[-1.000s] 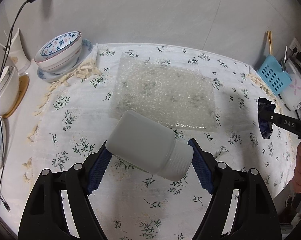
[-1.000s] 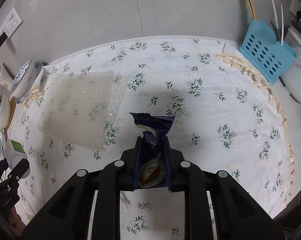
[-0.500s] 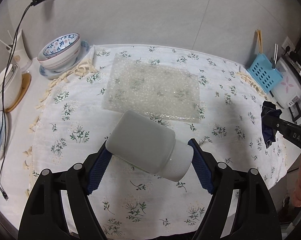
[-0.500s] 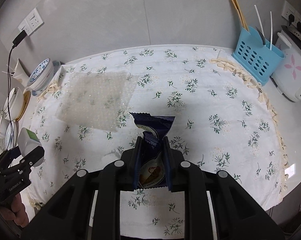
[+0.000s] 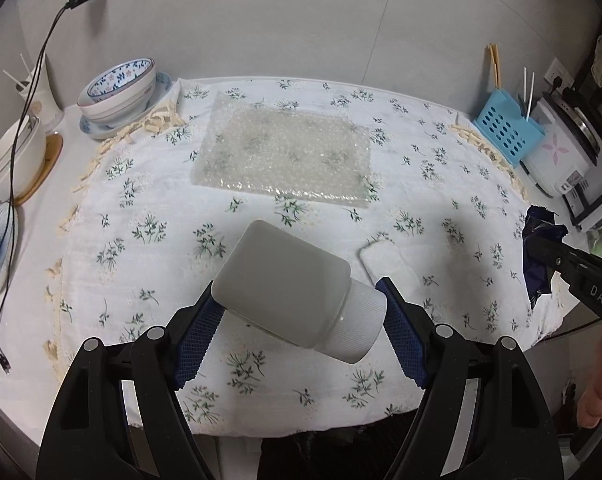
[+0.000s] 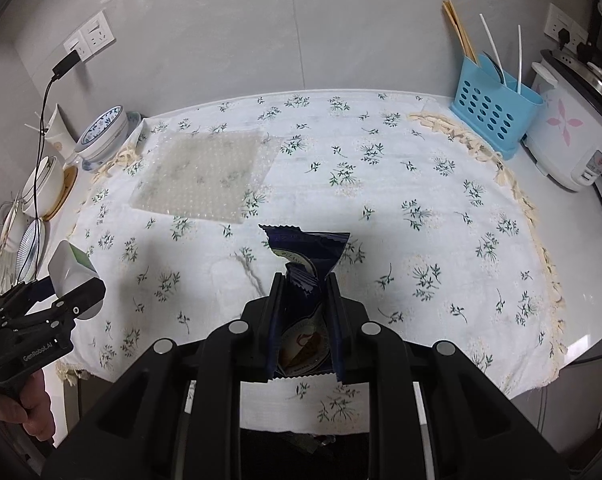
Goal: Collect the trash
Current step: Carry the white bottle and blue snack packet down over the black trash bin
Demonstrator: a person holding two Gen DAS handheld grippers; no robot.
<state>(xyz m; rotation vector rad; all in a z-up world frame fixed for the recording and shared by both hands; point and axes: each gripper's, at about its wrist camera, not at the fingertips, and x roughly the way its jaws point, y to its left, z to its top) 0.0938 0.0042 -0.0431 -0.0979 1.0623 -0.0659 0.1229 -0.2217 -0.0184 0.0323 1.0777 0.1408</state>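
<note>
Left gripper (image 5: 301, 312) jaws clamp 1 white bottle (image 5: 289, 284), right gripper (image 6: 303, 300) jaws pinch 1 dark-blue wrapper (image 6: 307, 252), both above tablecloth (image 6: 401, 184), near bubble wrap (image 5: 285, 152).

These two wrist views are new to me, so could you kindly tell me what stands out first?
The white plastic bottle fills the foreground, clamped tilted in the left hand-held gripper above the floral tablecloth. The right hand-held gripper pinches a dark blue snack wrapper. A sheet of bubble wrap lies flat toward the table's back.
</note>
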